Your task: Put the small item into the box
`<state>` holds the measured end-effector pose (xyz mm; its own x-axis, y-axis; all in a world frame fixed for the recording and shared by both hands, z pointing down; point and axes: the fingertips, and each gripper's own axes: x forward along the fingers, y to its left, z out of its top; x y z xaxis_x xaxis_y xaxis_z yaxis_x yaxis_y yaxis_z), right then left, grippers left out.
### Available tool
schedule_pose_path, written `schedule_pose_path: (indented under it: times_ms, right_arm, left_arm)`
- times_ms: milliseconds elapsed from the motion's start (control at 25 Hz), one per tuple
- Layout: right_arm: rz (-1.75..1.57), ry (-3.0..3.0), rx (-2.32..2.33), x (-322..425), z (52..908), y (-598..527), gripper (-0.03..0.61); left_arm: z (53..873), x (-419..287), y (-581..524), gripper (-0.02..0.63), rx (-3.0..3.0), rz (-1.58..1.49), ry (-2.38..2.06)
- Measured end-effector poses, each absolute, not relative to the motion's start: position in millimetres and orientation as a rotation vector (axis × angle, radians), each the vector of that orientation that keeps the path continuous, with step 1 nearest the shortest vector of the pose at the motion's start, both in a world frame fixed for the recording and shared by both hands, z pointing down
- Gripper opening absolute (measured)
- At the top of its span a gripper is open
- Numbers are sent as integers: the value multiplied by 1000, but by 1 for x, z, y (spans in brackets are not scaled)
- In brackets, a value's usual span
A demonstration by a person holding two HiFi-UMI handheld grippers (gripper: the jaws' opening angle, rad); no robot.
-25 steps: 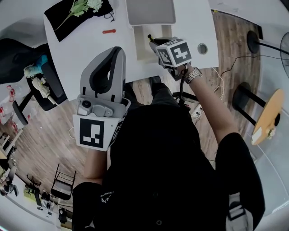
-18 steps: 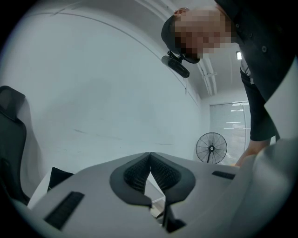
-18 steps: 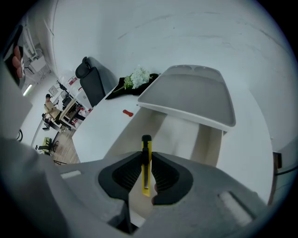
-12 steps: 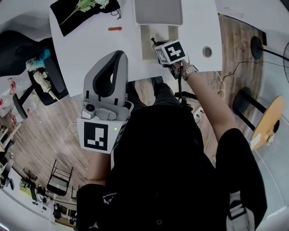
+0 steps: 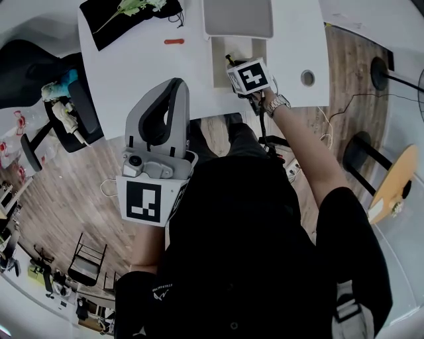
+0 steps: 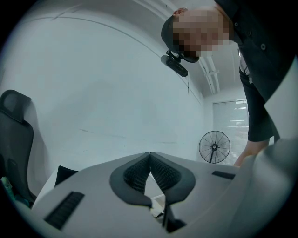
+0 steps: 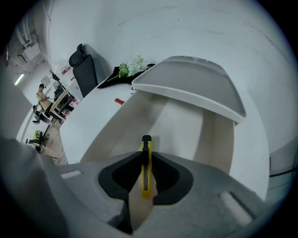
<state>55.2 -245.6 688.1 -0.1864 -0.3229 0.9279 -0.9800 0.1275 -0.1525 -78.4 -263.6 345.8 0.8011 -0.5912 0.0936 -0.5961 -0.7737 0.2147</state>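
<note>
Your right gripper sits at the upper centre of the head view, over the open box. Its jaws are clamped on a slim yellow utility knife, whose black tip sticks out past them above the box's beige inside. The box's grey lid stands open along the far edge. Your left gripper is at the centre left of the head view, over the near edge of the white desk, with its jaws together on nothing. A small red item lies on the desk left of the box, and white flowers rest on a black cloth at the upper left.
</note>
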Motion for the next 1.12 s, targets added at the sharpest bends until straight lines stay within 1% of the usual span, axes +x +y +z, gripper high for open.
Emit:
schedule_pose_path:
  times_ms: [200,240,480,800,960,1040,1120]
  right_arm:
    - [1067,-1632,1268,54,690,-244,71]
    - [1073,-1641,1264,53,690,-245,83]
    - [1089,-1681,1286,52,683,-245,94]
    - [1108,-1819,1392,58,631,-251,93]
    - [1116,-1897,1486,64,588,-248,67]
    - [1096,-1939,1554,70,561,-245,15]
    - [1047,-2001,1606,76,531,-242,6]
  left_arm:
    - [346,-82,-261,5,2763,36,-926]
    - [346,-83,-260,5,2759,40,-927]
    - [337,-85,-262,5,2783,-1,-935]
    - [338,-77,-254,5,2801,11,-904]
    - [334,-69,-247,5,2822,13,-886]
    - [331,-63,-243,5,2834,5,-873]
    - [327,-57,-240,5,2843,-8,-863]
